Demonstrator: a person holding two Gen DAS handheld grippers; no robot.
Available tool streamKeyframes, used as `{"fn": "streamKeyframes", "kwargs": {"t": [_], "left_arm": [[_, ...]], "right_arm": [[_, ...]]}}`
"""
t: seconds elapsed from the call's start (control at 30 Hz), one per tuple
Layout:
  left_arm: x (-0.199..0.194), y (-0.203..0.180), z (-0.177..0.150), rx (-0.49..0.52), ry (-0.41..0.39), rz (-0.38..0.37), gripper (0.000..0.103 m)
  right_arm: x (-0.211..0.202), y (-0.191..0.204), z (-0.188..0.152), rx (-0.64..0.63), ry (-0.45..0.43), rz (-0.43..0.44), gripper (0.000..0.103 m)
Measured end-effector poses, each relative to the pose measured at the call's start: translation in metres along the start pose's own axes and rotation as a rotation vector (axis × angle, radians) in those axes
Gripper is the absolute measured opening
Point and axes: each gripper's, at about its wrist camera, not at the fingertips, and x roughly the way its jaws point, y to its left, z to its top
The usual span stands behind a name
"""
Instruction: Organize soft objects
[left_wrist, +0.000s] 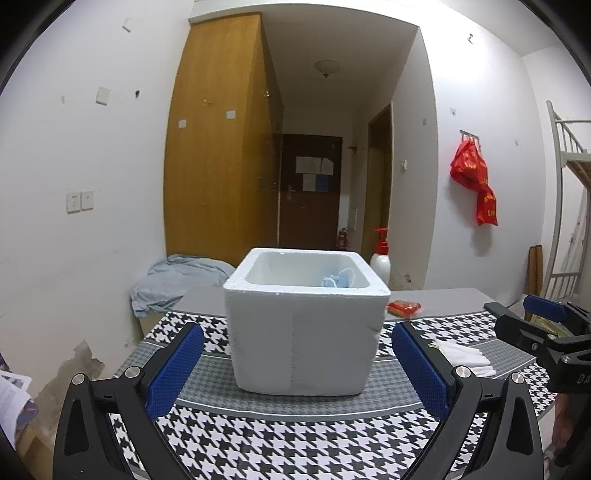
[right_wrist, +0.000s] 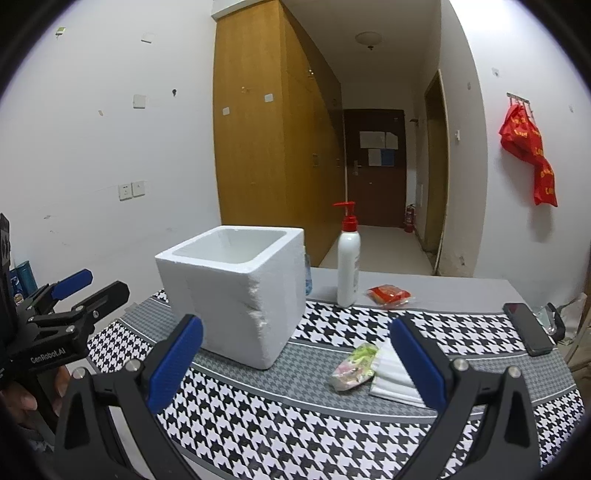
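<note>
A white foam box (left_wrist: 304, 325) stands on the houndstooth cloth, straight ahead of my left gripper (left_wrist: 297, 367), which is open and empty. Something light blue (left_wrist: 338, 281) lies inside the box at its far right corner. In the right wrist view the foam box (right_wrist: 236, 295) sits ahead to the left. My right gripper (right_wrist: 295, 363) is open and empty above the cloth. A crumpled green and pink wrapper (right_wrist: 354, 365) and a folded white pleated mask (right_wrist: 393, 373) lie just inside its right finger. A red packet (right_wrist: 388, 294) rests farther back.
A white pump bottle with a red top (right_wrist: 349, 262) stands behind the box. A black phone (right_wrist: 528, 328) lies at the table's right edge. A blue-grey cloth heap (left_wrist: 177, 282) sits at the far left. Walls, a wooden wardrobe (left_wrist: 218, 147) and a hallway lie beyond.
</note>
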Motion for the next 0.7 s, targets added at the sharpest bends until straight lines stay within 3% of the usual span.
{"fn": "streamKeyframes", "kwargs": {"t": [0.7], "left_arm": [[0.01,-0.043,-0.003,0.039,0.029,-0.105,0.102]], "right_arm": [[-0.024,-0.04,-0.01,0.052,0.008,-0.1,0.103]]}}
